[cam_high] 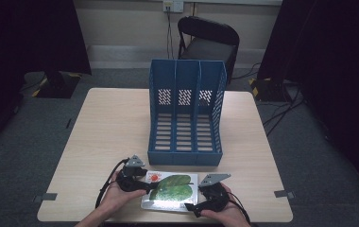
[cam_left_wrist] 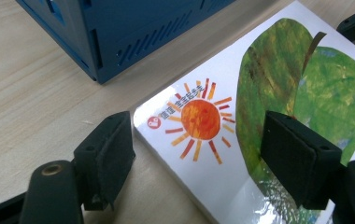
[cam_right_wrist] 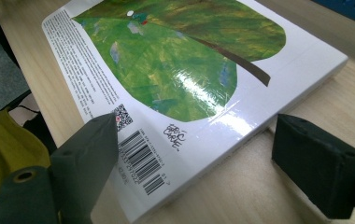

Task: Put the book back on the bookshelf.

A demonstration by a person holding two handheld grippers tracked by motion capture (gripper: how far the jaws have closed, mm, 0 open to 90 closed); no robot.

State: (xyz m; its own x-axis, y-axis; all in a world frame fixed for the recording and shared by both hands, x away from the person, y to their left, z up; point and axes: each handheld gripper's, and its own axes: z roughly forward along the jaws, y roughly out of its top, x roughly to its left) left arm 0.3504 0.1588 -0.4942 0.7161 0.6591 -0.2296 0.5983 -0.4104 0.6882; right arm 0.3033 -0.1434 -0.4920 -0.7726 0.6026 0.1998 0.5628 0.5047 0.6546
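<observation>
Left gripper point(cam_high: 145, 185) sits nearest at the book's point(cam_high: 170, 191) left end, fingers point(cam_left_wrist: 104, 151) apart and straddling the sun corner, nothing pinched; right gripper point(cam_high: 192, 208) fingers point(cam_right_wrist: 319, 164) also spread around the barcode corner. Book lies flat on the surface point(cam_high: 111, 123), just in front of the blue file rack point(cam_high: 187, 111). Best bet: close both grippers squarely on the edges, then lift level and stand it into a slot.
</observation>
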